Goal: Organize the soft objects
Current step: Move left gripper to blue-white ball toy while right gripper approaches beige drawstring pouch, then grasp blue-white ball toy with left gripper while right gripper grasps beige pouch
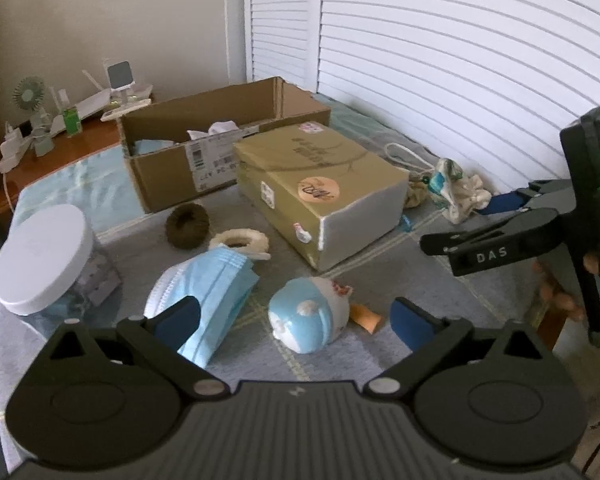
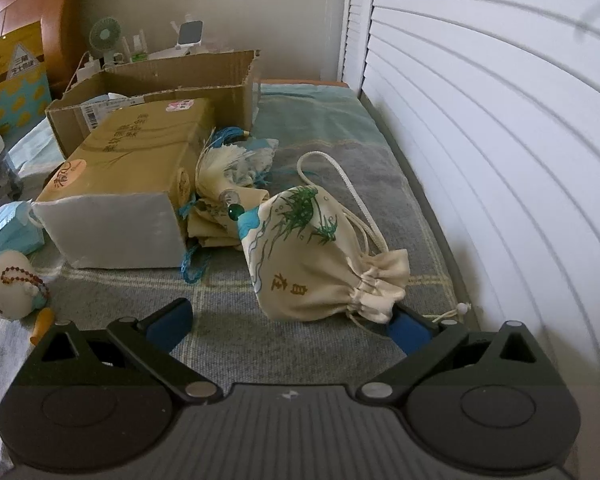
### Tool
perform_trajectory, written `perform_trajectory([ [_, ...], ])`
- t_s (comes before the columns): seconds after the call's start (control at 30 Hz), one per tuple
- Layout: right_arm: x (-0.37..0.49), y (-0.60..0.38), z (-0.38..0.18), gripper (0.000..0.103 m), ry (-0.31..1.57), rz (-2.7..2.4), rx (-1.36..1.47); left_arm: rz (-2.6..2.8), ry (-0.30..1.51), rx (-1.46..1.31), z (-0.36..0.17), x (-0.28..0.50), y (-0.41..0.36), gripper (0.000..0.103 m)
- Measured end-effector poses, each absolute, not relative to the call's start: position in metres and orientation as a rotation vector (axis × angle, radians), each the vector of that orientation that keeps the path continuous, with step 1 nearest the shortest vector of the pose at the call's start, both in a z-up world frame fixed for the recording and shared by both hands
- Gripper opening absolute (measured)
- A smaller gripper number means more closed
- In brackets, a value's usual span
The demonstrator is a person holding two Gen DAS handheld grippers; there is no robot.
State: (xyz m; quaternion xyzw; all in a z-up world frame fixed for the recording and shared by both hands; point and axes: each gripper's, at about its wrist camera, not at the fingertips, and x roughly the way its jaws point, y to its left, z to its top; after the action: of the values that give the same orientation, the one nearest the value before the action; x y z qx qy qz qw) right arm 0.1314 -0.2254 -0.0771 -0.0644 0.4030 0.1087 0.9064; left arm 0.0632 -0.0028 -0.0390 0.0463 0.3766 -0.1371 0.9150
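Soft things everywhere, scattered across a grey checked blanket (image 2: 228, 320), and both grippers are hovering with choices to make! The left gripper (image 1: 296, 320) stands spread wide, nothing between its blue pads, and just ahead of it lies the plush (image 1: 310, 320), a little blue-and-white toy sitting almost dead centre in the gap, so that looks like the pick it is lining up. Overlapping its left finger is the mask stack (image 1: 216, 296), pale blue, flopped at an angle; beyond that, a cream ring (image 1: 240, 242) and a dark scrunchie (image 1: 187, 226) sit just apart from each other. Over to the right gripper (image 2: 290, 330), also spread, not clamping anything: the pouch (image 2: 320, 248), cream cloth with green leaves and a drawn neck, lies ahead with its gathered mouth right over the right finger, possibly touching it. Its cord (image 2: 340, 184) loops away behind. Farther ahead, a tasselled bundle (image 2: 228, 176) slumps against the closed box (image 2: 132, 184). And behind that closed box stands the open carton (image 1: 204, 136), flaps up, a few pale items already inside, which is surely where the soft goods are headed. Left of the left gripper, a jar (image 1: 48, 256) with a white lid stands on the blanket. Around it all: white louvred doors (image 2: 500, 120) close on the right, a plain wall behind, and a wooden side table (image 1: 60, 144) cluttered with a small fan (image 1: 30, 94) and chargers.
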Motion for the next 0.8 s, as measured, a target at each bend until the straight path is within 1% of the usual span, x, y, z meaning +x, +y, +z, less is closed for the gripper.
perform_trajectory([
  [0.07,0.131,-0.226,-0.078,0.103,0.821,0.225,-0.131,-0.29,0.775,0.101,-0.041,0.064,-0.006,0.094],
  [0.13,0.129,-0.227,-0.079,0.103,0.813,0.222,-0.129,-0.299,0.782,0.102,-0.043,0.066,-0.007,0.084],
  [0.23,0.127,-0.227,-0.078,0.103,0.812,0.214,-0.124,-0.302,0.809,0.087,-0.05,0.073,-0.007,0.074],
  [0.4,0.124,-0.227,-0.078,0.103,0.803,0.208,-0.121,-0.302,0.834,0.041,-0.059,0.081,-0.006,0.065],
  [0.53,0.125,-0.227,-0.076,0.103,0.802,0.2,-0.117,-0.304,0.843,0.036,-0.062,0.082,-0.005,0.065],
  [0.67,0.127,-0.231,-0.068,0.103,0.754,0.182,-0.076,-0.302,0.851,0.031,-0.064,0.085,-0.004,0.064],
  [0.8,0.136,-0.231,-0.069,0.103,0.769,0.154,-0.079,-0.307,0.854,0.033,-0.065,0.086,-0.004,0.065],
])
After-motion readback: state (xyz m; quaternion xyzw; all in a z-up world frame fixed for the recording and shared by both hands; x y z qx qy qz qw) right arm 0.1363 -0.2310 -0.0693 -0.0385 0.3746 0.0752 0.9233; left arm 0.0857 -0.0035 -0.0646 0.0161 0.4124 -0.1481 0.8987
